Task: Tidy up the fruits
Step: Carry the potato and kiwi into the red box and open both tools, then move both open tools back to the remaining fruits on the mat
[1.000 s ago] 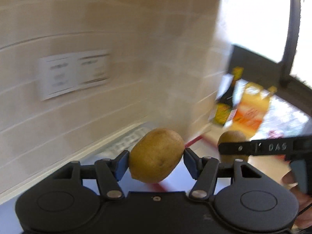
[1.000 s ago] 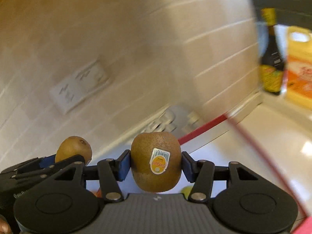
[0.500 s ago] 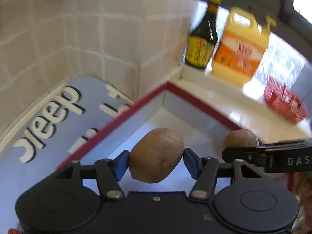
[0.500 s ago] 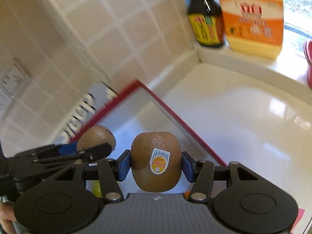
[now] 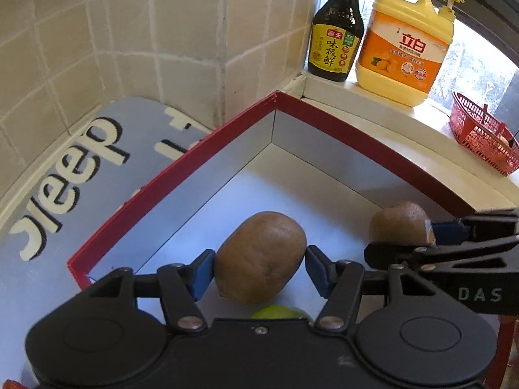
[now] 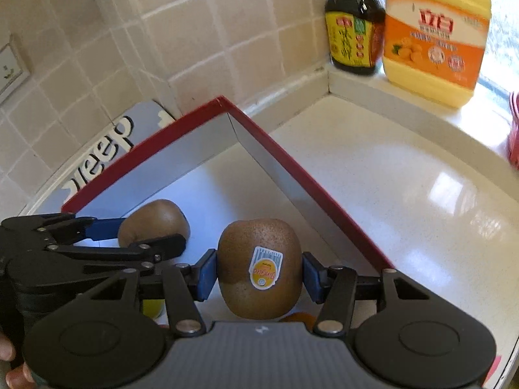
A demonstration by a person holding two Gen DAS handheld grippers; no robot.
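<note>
Both grippers dropped over the red box [image 5: 181,162] now, left gripper [image 5: 259,267] fingers pinching a plain kiwi [image 5: 259,256], right gripper [image 6: 259,275] fingers pinching the stickered kiwi [image 6: 259,269].

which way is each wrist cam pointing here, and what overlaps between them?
Left wrist: on the left tool, aimed down into the red-rimmed box; it grips a plain kiwi; the right tool enters at right.
Right wrist: on the right tool, facing the same box corner; it grips a stickered kiwi; the left tool and fingertips show at left.
Shared: box, both kiwis, soy sauce bottle, detergent jug.
</note>
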